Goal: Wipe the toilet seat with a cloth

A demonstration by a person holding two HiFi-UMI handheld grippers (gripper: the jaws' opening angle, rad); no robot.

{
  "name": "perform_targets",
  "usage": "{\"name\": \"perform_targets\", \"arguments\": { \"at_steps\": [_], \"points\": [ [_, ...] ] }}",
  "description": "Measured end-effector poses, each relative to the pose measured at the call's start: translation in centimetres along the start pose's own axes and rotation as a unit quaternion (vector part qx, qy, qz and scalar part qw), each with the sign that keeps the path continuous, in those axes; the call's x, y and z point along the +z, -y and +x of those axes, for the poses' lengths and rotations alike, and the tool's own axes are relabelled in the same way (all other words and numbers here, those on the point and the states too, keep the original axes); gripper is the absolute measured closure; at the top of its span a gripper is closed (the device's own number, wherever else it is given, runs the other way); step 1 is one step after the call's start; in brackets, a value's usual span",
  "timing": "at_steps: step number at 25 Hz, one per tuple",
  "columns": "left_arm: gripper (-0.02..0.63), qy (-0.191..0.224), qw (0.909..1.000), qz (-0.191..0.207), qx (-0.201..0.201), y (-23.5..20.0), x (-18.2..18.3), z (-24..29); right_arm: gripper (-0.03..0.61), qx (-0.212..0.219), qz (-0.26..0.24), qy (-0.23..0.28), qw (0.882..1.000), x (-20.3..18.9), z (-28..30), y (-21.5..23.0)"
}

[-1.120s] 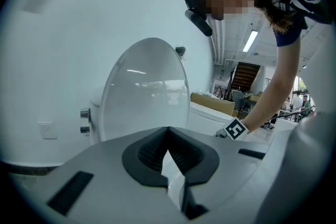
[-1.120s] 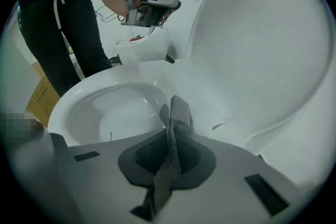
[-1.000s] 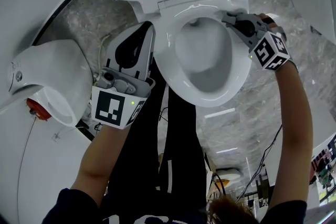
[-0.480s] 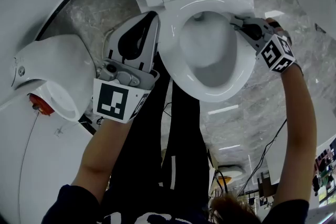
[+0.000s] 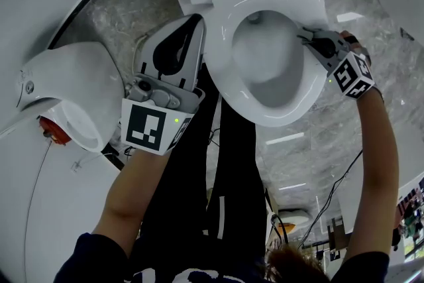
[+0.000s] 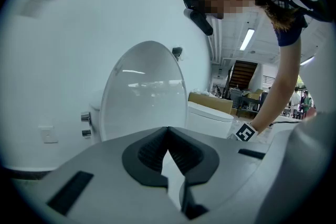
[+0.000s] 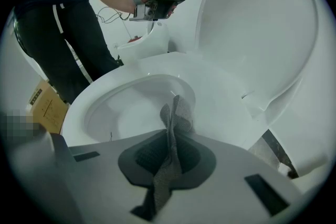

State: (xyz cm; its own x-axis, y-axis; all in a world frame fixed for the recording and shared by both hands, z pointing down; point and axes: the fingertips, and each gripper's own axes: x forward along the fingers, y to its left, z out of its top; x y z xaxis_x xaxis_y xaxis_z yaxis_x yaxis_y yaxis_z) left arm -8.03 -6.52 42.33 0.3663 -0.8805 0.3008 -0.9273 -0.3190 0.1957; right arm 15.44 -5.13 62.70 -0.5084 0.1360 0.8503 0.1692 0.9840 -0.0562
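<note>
The white toilet seat (image 5: 281, 114) is down around the bowl (image 7: 126, 113), with the lid (image 7: 262, 23) raised behind it. My right gripper (image 5: 303, 34) rests at the seat's right rim, shut on a grey mesh cloth (image 7: 174, 123). The cloth sticks out past the jaws and touches the seat (image 7: 226, 97) near the bowl's edge. My left gripper (image 5: 197, 23) hangs beside the seat's left side, off the seat. In the left gripper view the left gripper (image 6: 168, 132) has its jaws shut with nothing between them, facing the lid (image 6: 144, 92).
A second white fixture (image 5: 66, 93) with a red part (image 5: 50, 130) stands to the left. The person's black-trousered legs (image 5: 218, 175) are in front of the bowl. Cables (image 5: 331, 209) lie on the marble floor. A cardboard box (image 7: 44, 107) sits behind the legs.
The right gripper with the cloth has slid a little from the seat's back right corner forward along the right rim. The left gripper has kept its place beside the seat.
</note>
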Motion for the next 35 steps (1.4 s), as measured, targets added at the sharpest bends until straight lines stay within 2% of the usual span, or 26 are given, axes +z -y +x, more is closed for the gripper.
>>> {"name": "perform_targets", "arguments": {
  "at_steps": [22,35],
  "points": [
    [0.603,0.0,0.9995,0.013,-0.029,2.3,0.0,-2.2,0.551,-0.038,0.087,0.002,0.995,-1.8,-0.6,-5.7],
    [0.603,-0.005,0.999,0.016,-0.042,3.8,-0.5,-2.5,0.551,-0.061,0.139,0.025,0.988,-2.4,-0.8,-8.2]
  ]
}}
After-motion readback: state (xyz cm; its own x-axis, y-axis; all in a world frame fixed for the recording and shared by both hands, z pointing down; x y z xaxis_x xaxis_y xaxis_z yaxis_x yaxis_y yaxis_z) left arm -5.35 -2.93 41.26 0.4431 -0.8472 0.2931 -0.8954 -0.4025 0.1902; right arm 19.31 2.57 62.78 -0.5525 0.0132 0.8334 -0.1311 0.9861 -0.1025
